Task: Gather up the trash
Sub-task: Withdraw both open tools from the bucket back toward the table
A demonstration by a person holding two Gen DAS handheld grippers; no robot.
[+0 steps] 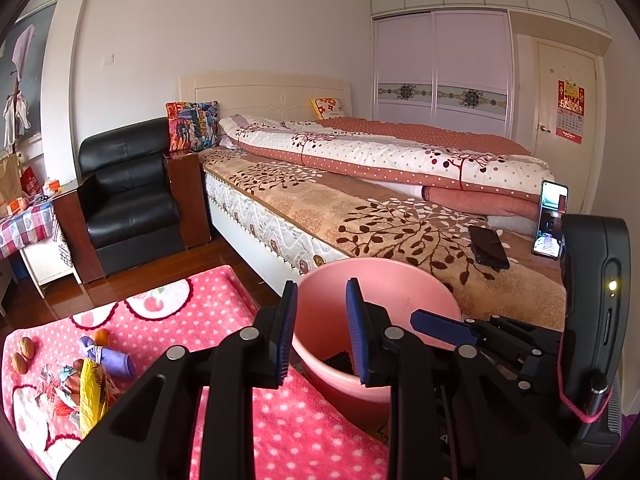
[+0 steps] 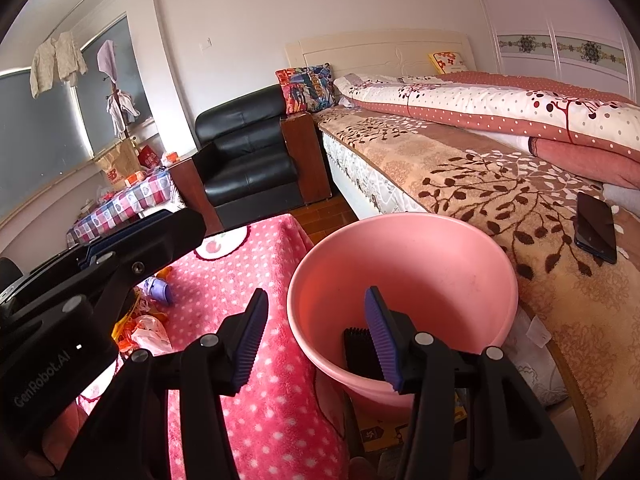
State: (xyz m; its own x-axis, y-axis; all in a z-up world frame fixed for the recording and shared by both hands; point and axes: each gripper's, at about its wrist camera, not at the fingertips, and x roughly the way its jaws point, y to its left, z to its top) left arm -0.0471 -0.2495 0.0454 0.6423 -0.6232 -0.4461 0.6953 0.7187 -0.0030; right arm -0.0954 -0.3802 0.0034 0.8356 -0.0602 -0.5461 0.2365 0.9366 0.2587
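Right wrist view: both my right gripper point(image 2: 316, 340) and left gripper point(image 1: 320, 328) are spread, empty; one dark item point(image 2: 360, 350) lies in the pink bucket point(image 2: 440, 264), while wrappers point(image 1: 86, 388) wait on the dotted mat point(image 1: 280, 432).

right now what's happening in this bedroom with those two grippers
A person holds two grippers over a pink bucket beside the bed. The left gripper and right gripper both stand open and empty. One dark ridged item already lies in the bucket. Wrappers and other trash still sit on the pink dotted cloth to the left.
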